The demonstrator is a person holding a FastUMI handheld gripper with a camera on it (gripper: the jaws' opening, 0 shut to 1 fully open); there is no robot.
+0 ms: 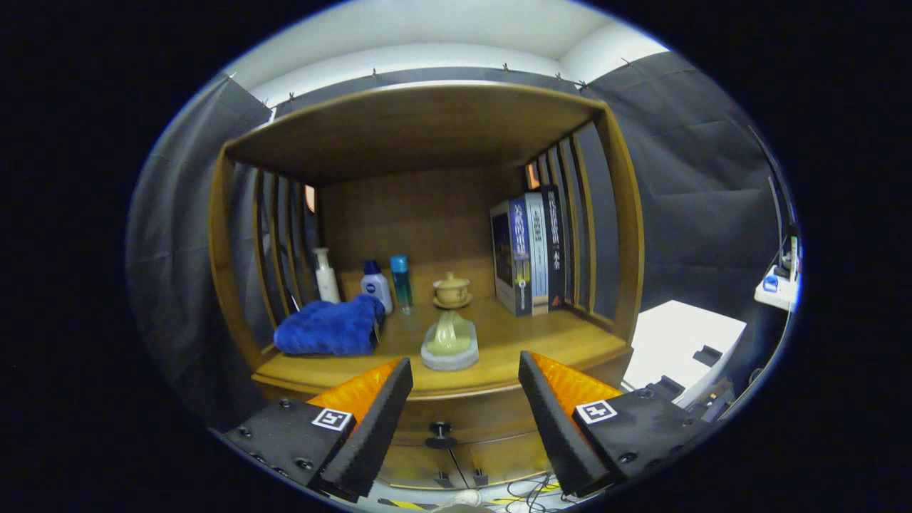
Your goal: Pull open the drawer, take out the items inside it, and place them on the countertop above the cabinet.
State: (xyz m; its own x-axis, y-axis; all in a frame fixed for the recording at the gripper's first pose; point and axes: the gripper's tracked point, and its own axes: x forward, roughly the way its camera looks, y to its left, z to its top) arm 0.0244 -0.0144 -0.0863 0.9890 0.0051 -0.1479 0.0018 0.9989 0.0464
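Observation:
A wooden cabinet stands ahead of me, its countertop (527, 338) under an open shelf hood. Below the countertop's front edge, the drawer front (467, 417) is shut and carries a small dark knob (440, 429). My gripper (467, 406) is open, its two fingers set wide apart with nothing between them. The knob sits in the gap between the fingers, a little beyond the tips. The drawer's contents are hidden.
On the countertop lie a blue towel (329, 328), three bottles (376, 285), a lidded tea cup (452, 291), a green pitcher on a grey coaster (449, 342) and upright books (531, 249). A white box (684, 342) stands right of the cabinet. Cables (524, 490) lie on the floor below.

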